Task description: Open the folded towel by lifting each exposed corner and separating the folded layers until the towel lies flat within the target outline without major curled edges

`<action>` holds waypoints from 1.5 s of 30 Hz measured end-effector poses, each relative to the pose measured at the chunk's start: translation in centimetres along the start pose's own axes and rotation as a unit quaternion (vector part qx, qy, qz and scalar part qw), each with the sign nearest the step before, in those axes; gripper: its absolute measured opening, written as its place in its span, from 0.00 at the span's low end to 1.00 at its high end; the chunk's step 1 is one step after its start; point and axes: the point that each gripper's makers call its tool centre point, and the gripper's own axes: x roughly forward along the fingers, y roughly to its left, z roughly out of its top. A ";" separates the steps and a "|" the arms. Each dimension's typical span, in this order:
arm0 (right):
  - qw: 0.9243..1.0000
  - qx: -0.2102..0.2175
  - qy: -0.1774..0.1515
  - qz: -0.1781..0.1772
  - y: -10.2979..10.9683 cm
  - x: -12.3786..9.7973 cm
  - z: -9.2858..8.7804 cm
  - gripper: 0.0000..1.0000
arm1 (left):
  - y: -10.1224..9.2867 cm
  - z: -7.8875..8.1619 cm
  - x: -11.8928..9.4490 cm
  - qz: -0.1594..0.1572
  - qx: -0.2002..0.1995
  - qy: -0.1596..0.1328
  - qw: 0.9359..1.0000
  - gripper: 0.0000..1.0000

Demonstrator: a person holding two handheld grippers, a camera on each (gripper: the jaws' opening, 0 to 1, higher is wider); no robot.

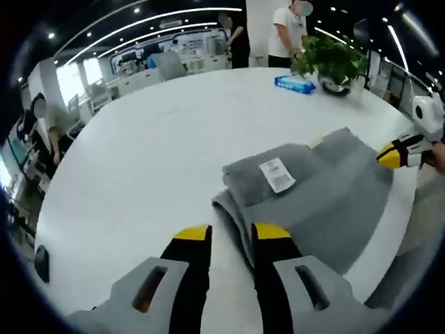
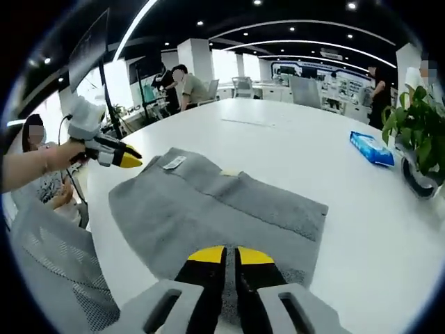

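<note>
Grey towel part-unfolded near the counter's edge, a gripper at each end.

The white counter (image 1: 139,160) carries the grey towel (image 1: 313,195) close to its near edge, long axis running along that edge from one gripper to the other. In the left gripper view a folded layer with a white label (image 1: 277,174) lies on top at the end near the left gripper (image 1: 231,233), whose jaws stand apart, astride the towel's folded corner, closed on nothing. The far end of the towel slips out of sight toward the rim. In the right gripper view the right gripper (image 2: 231,256) has its jaws nearly together over the towel's edge; whether cloth is pinched between them is hard to make out. A potted plant (image 1: 332,59) and a blue packet (image 1: 295,84) sit well apart from the towel, toward the far edge. A mesh chair (image 2: 52,271) is cut off beside the counter.
</note>
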 end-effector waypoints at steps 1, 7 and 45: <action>1.000 0.000 0.001 0.004 0.4 0.0 -0.1 0.02 | -0.4 0.2 -0.2 -0.006 -0.003 -0.006 1.000 0.21; 0.996 -0.063 0.018 0.053 4.8 1.3 -0.3 0.01 | -7.9 0.8 0.6 -0.077 0.050 -0.014 0.996 0.18; 0.988 -0.116 0.098 0.013 1.8 3.3 -2.3 0.00 | -11.1 -4.2 3.3 -0.102 0.175 0.091 0.975 0.01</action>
